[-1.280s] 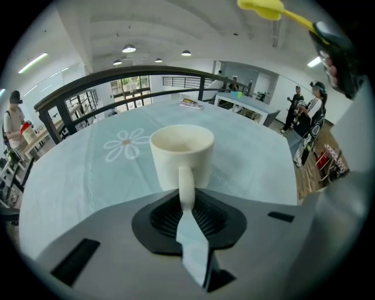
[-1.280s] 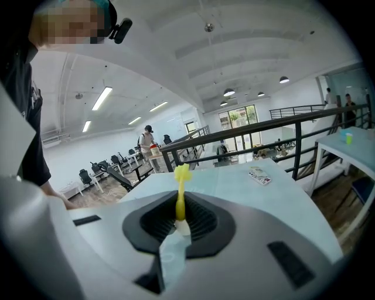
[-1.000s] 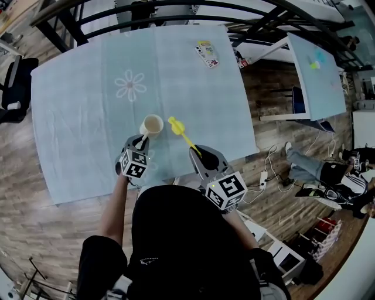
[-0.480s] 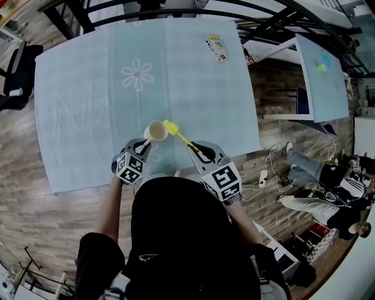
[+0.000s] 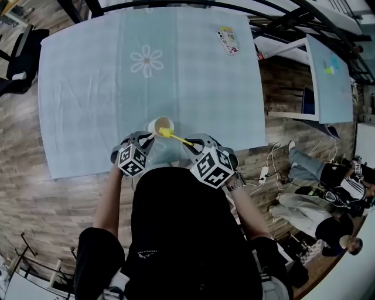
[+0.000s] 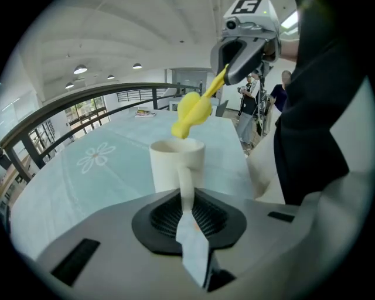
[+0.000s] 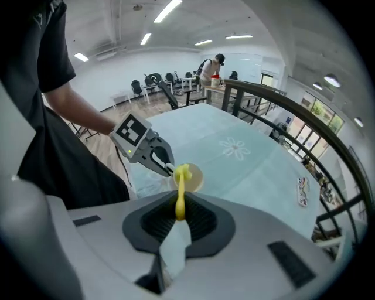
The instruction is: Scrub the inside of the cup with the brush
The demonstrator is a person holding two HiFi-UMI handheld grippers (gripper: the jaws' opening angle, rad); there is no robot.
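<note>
Wood floor [image 5: 35, 211], black railing [image 6: 88, 97], ceiling lights [image 7: 170, 9]

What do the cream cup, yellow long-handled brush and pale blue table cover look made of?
Cream cup: probably glazed ceramic; thick wall, solid handle, smooth soft sheen.
Yellow long-handled brush: probably moulded plastic or silicone; one uniform bright colour, thin handle; head texture too blurred to tell.
Pale blue table cover: woven cloth, matt; fold creases show.
</note>
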